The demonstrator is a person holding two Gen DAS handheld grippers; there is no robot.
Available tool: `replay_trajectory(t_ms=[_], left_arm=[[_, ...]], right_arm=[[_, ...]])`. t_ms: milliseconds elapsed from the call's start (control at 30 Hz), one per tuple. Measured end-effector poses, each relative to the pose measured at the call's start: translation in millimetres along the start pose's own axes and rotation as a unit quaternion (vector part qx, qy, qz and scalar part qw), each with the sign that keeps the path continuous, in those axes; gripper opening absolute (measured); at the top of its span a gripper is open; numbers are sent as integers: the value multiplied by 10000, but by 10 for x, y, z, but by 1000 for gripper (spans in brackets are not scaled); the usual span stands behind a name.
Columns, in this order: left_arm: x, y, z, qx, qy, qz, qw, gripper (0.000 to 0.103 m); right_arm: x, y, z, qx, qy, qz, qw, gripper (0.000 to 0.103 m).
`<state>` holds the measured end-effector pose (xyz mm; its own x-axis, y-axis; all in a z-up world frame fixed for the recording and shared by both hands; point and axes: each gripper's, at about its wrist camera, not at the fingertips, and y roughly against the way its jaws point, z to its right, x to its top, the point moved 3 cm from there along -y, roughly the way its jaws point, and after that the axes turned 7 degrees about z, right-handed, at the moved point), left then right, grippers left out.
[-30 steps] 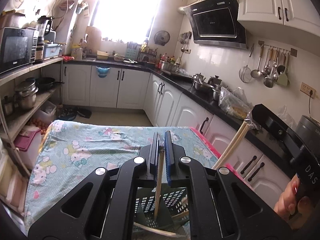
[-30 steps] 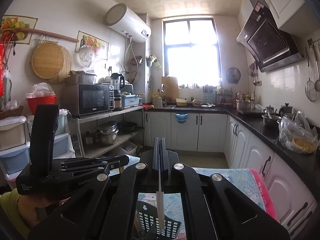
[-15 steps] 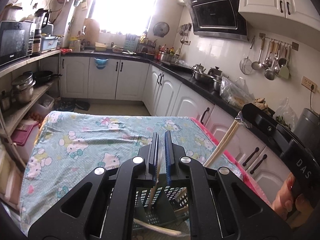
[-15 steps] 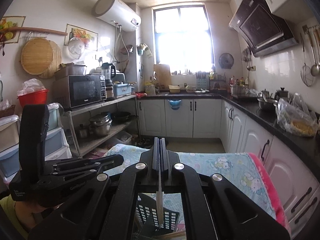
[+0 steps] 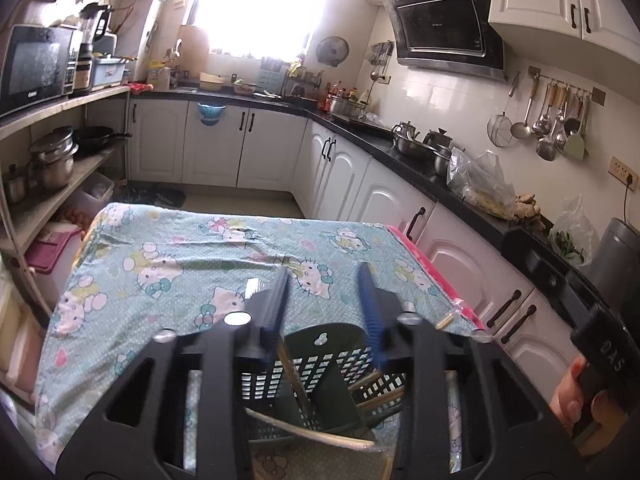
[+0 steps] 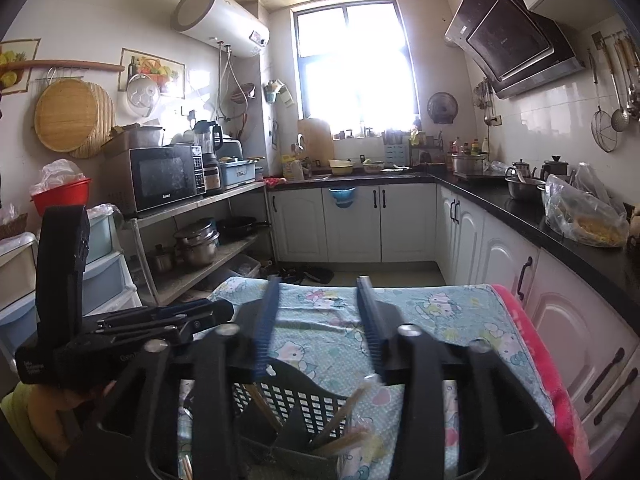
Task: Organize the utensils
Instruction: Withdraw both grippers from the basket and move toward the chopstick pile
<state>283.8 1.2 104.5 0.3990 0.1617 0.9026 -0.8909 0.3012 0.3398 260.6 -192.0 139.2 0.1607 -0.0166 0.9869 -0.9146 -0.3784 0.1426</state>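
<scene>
A dark green perforated utensil basket (image 5: 320, 360) stands on the cloth-covered table just below both grippers. My left gripper (image 5: 324, 304) hangs over it, its jaws opening with nothing between the blue pads. A wooden chopstick (image 5: 296, 384) leans inside the basket under the left pad, and more chopsticks (image 5: 376, 394) lie on the right. My right gripper (image 6: 316, 320) is over the same basket (image 6: 304, 396), its jaws opening and nothing pressed between them. A blurred pale chopstick (image 6: 350, 404) stands in the basket below it.
The table wears a blue cartoon-cat cloth (image 5: 192, 264) with a pink edge (image 6: 532, 344) at the right. White cabinets (image 5: 400, 200) and a black counter run along the right side. A shelf rack with pots (image 6: 196, 240) stands at the left. A hand (image 5: 572, 396) holds the right gripper's handle.
Both grippers were shut on a chopstick each and now stand open. The chopsticks have dropped into the basket. Both grippers have sunk closer to it.
</scene>
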Motion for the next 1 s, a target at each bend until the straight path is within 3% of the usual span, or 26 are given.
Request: replay_trajectory(t_ms=[567, 700, 1000], left_arm=[[-91, 379, -48, -21, 96, 180, 9998, 88], [-145, 455, -39, -3, 68, 213, 9997, 92], [-254, 580, -91, 88, 186, 219, 9995, 92]], right_arm=[[-262, 237, 50, -104, -47, -189, 9998, 57], [-306, 290, 22, -126, -37, -205, 9997, 60], [-371, 437, -5, -65, -96, -219, 9997, 67]])
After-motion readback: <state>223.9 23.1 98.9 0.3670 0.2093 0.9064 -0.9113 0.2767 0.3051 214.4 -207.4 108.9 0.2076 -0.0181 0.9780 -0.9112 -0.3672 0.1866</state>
